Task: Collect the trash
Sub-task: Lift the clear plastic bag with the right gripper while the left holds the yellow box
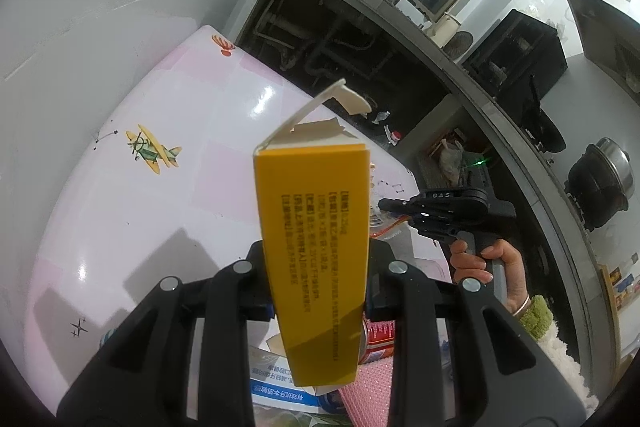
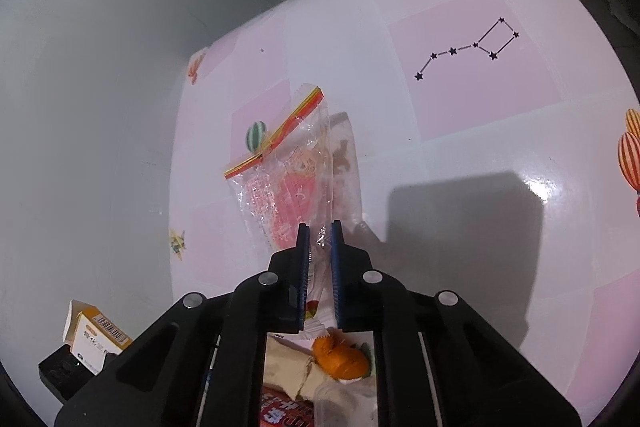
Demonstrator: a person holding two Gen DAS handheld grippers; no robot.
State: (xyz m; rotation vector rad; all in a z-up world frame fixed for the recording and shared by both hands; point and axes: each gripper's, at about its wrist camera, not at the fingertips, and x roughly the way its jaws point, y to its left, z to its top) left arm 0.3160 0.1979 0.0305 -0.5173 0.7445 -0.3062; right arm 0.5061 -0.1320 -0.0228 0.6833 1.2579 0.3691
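My left gripper (image 1: 318, 283) is shut on a tall yellow carton (image 1: 314, 239) with a torn-open white top, held above the pink patterned table (image 1: 120, 195). The carton also shows in the right wrist view (image 2: 96, 335) at the lower left. My right gripper (image 2: 320, 267) is shut on a clear plastic wrapper (image 2: 288, 163) with red print and a red-yellow strip, lifted over the table (image 2: 480, 107). In the left wrist view the right gripper (image 1: 404, 211) is to the right of the carton, with the wrapper partly hidden behind the carton.
Below the grippers lies a pile of trash: a red can (image 1: 380, 341), a blue-white box (image 1: 280, 387), a pink sponge (image 1: 368, 387), orange peel (image 2: 340, 359) and crumpled paper (image 2: 292, 367). A kitchen counter (image 1: 460, 67) with pots runs at the right.
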